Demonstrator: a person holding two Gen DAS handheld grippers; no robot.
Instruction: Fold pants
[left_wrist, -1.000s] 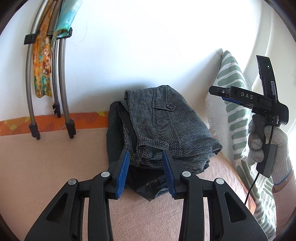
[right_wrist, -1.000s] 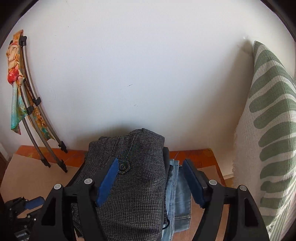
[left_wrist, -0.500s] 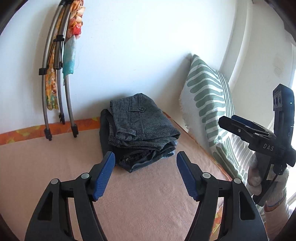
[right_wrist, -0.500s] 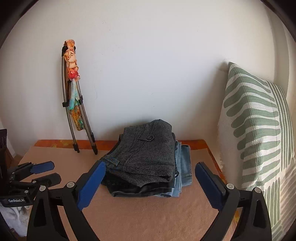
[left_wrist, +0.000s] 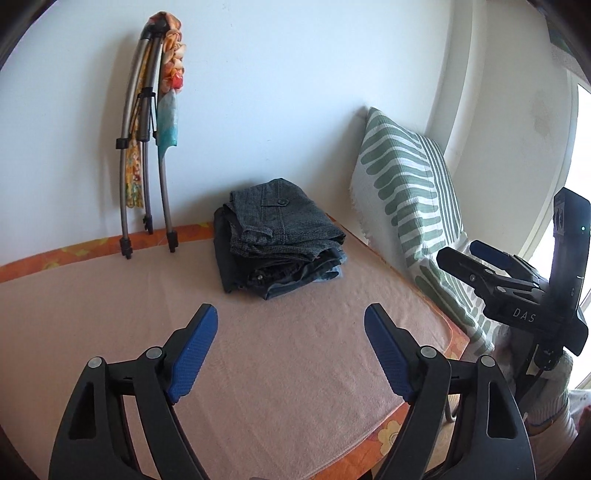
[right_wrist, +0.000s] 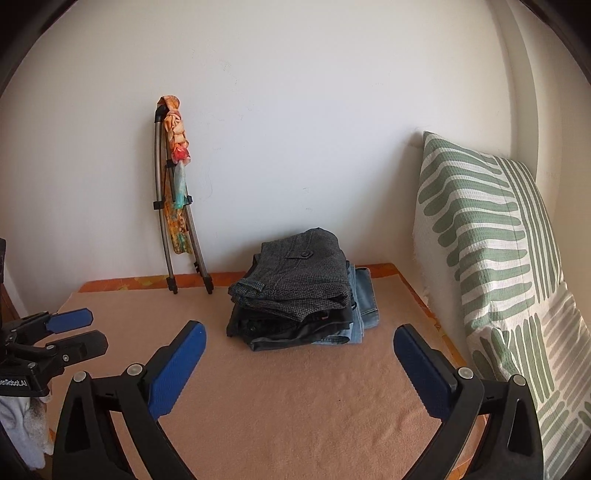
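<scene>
Peach mat (right_wrist: 295, 406) holds folded pants (right_wrist: 295, 284); "DAS"-marked right gripper (right_wrist: 295, 363), left gripper (left_wrist: 291, 345) jaws spread.

Hidden layers, cropped edges, blurred print

The grey pants (right_wrist: 303, 269) on top cover most of the stack, so the dark garments (right_wrist: 291, 326) beneath show only their folded edges and their number cannot be told; the jeans (right_wrist: 364, 295) show only a strip. The striped pillow (right_wrist: 491, 266) is cut by the right wrist view's right edge. The left hand-held gripper (right_wrist: 75, 328) is cropped there at the left, its label partly legible.
</scene>
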